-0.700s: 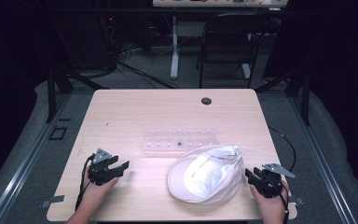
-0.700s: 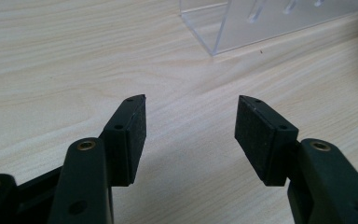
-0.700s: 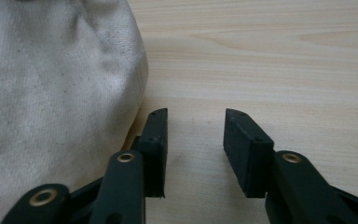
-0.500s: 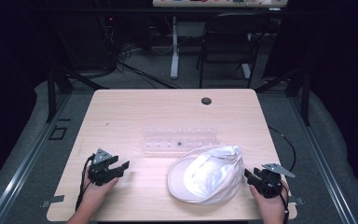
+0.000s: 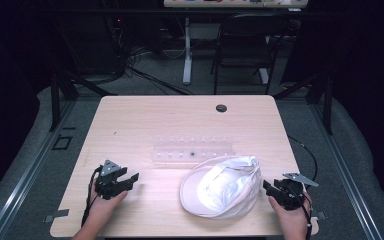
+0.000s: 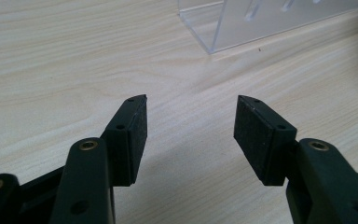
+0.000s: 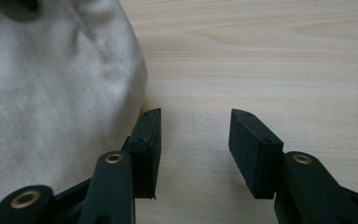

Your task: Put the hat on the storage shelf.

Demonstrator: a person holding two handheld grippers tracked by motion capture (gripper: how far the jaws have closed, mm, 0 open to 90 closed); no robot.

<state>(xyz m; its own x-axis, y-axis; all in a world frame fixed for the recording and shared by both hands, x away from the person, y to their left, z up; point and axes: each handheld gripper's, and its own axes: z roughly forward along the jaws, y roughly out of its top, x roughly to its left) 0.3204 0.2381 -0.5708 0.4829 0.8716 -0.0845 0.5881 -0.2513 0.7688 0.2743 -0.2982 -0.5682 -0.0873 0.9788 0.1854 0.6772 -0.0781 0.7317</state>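
I see both tongs spread and empty: left tongs (image 5: 130, 181) at eight o'clock, right tongs (image 5: 268, 188) just beside the white cap (image 5: 220, 186) at four on the desk (image 5: 145, 120).

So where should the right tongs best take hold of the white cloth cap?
Probably the white cloth cap at its raised, soft edge nearest the right tongs, coming in from the cap's right side. That rim stands up off the light wooden table, so open jaws could pinch it.
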